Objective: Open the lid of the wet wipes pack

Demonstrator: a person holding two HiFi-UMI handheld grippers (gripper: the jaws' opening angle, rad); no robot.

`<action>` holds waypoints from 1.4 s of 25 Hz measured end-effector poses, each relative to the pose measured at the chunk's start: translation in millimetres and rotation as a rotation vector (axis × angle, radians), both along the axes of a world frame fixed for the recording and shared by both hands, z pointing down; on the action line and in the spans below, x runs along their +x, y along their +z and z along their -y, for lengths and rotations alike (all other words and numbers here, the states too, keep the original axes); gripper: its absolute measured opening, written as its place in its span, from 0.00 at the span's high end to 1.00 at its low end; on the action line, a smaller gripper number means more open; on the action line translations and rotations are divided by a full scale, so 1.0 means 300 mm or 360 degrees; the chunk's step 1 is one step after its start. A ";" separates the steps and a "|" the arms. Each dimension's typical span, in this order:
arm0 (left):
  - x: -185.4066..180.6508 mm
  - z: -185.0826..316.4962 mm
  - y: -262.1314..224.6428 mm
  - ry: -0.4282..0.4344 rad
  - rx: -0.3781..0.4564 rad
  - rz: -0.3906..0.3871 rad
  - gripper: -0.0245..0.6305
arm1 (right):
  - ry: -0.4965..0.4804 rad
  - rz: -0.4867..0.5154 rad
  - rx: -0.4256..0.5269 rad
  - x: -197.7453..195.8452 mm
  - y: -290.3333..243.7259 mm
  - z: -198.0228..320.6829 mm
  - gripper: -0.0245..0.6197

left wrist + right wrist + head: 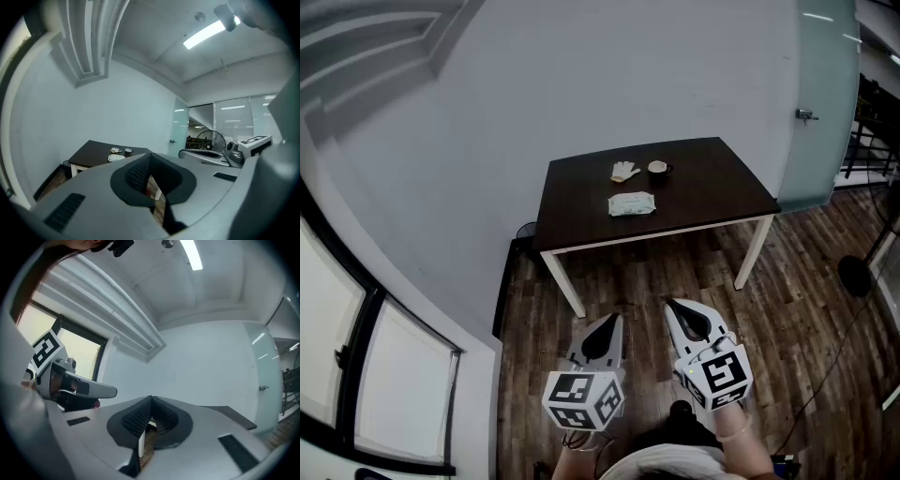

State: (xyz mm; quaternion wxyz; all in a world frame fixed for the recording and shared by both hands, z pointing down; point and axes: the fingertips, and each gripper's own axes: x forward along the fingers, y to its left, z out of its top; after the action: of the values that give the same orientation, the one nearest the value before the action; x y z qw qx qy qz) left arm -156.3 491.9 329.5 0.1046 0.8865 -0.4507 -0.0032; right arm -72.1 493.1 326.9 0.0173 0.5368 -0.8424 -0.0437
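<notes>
The wet wipes pack point(632, 203) lies flat on a dark-topped table point(712, 192) with white legs, towards the table's near edge and roughly midway along it; it is too small in view to tell how its lid sits. Behind the pack and apart from it lies a white glove point(624, 172), with a small cup point(657, 168) just beside the glove. Both grippers are held level over the wooden floor point(806, 309), well short of the table and touching nothing on it. The left gripper point(609, 326) has its jaws clenched tip to tip with nothing between them; the right gripper point(677, 309), side by side with it and apart from it, likewise has its jaws pressed together and empty. The table stands against a plain grey wall point(609, 75); a frosted glass door point(825, 103) is at the right, a window point(356, 375) at the left; the left gripper view shows a standing fan point(212, 139) beyond the door.
</notes>
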 end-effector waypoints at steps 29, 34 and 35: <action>0.292 0.519 0.024 0.0065 0.0009 0.0102 0.94 | -0.0007 0.0083 -0.0064 0.282 0.058 0.536 0.95; 0.350 0.652 0.045 0.0035 -0.0014 0.0105 0.94 | -0.0035 0.0105 -0.0082 0.334 0.072 0.664 0.95; 0.364 0.676 0.049 0.0029 -0.0015 0.0105 0.94 | -0.0045 0.0107 -0.0084 0.344 0.076 0.687 0.95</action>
State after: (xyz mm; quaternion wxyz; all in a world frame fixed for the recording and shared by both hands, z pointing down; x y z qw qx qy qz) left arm -47.0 289.0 344.2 0.0938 0.8898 -0.4458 0.0292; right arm 31.2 287.1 349.7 0.0026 0.5254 -0.8509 -0.0037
